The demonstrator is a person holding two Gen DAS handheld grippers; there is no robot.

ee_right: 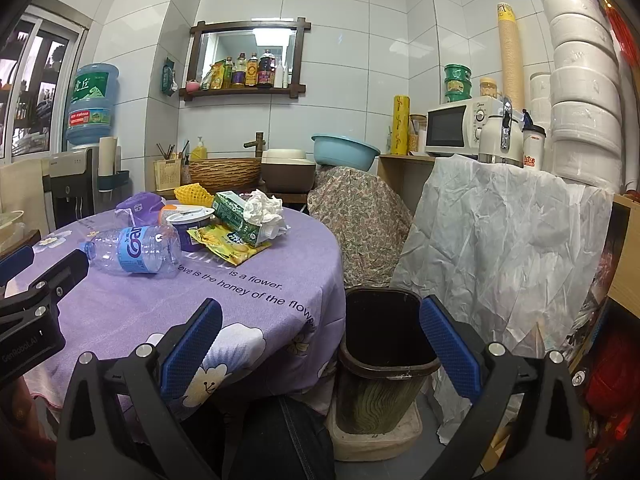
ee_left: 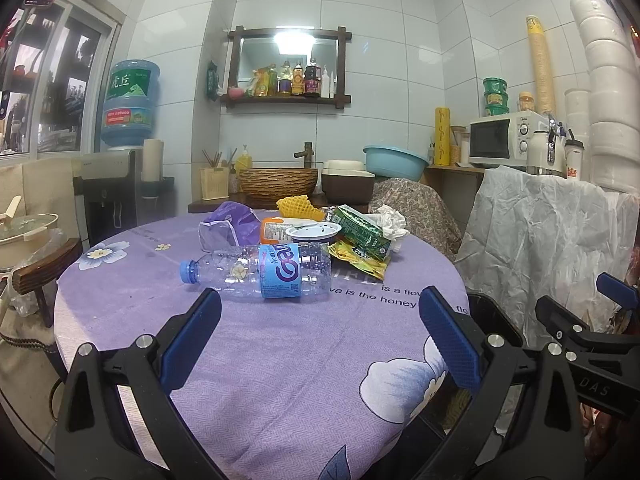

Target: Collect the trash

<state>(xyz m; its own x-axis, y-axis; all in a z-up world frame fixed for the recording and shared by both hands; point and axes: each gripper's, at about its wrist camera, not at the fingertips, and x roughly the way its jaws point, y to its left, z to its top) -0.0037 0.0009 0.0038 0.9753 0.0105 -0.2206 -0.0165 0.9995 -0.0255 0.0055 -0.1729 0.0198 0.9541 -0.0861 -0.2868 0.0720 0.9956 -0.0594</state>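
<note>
Clear plastic bottle on its side just beyond the left gripper, both grippers' jaws spread, empty.

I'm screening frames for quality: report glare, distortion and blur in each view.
Left wrist view: ceiling light glares in the mirror; fisheye bends the wall tiles; plastic bottle sharp. Right wrist view: same glare in the mirror, edges curve, trash bin sharp.
</note>
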